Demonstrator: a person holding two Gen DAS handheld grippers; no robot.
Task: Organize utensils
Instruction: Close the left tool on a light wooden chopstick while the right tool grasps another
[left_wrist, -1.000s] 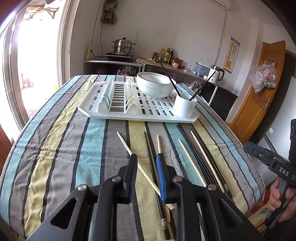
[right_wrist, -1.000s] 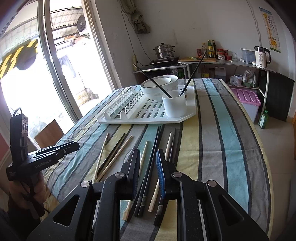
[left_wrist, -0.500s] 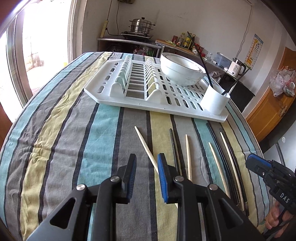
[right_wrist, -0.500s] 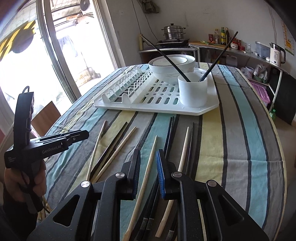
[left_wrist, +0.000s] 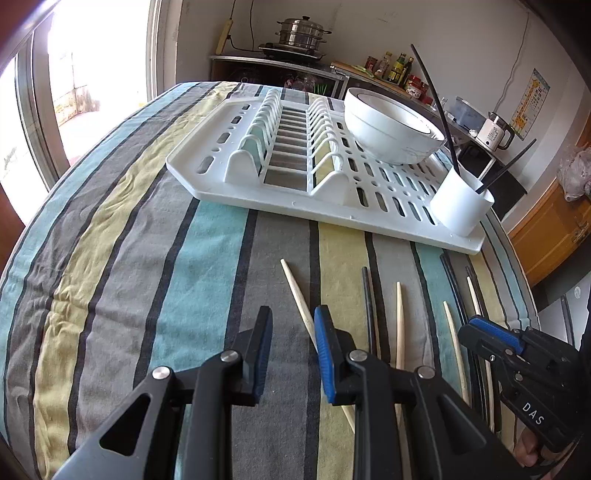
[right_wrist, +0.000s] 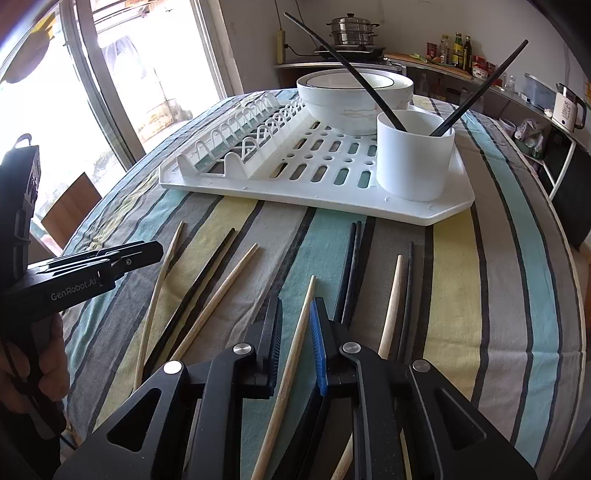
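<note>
Rack (right_wrist: 424, 216) on table (right_wrist: 498, 295), at far side. Bowl (right_wrist: 354, 99) on rack, behind cup (right_wrist: 413, 158); cup at rack's near right corner. Two chopsticks (right_wrist: 476, 86) stand tilted in cup, leaning apart. Loose chopsticks (right_wrist: 218, 295) lie on table before rack, side by side, pointing toward it. Counter with pot (right_wrist: 351, 31) behind table.

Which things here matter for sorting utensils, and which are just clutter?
Job: wooden chopsticks, black chopsticks, white cup, rack, right gripper, left gripper.
Lying about: bowl, steamer pot, bottles, kettle.
</note>
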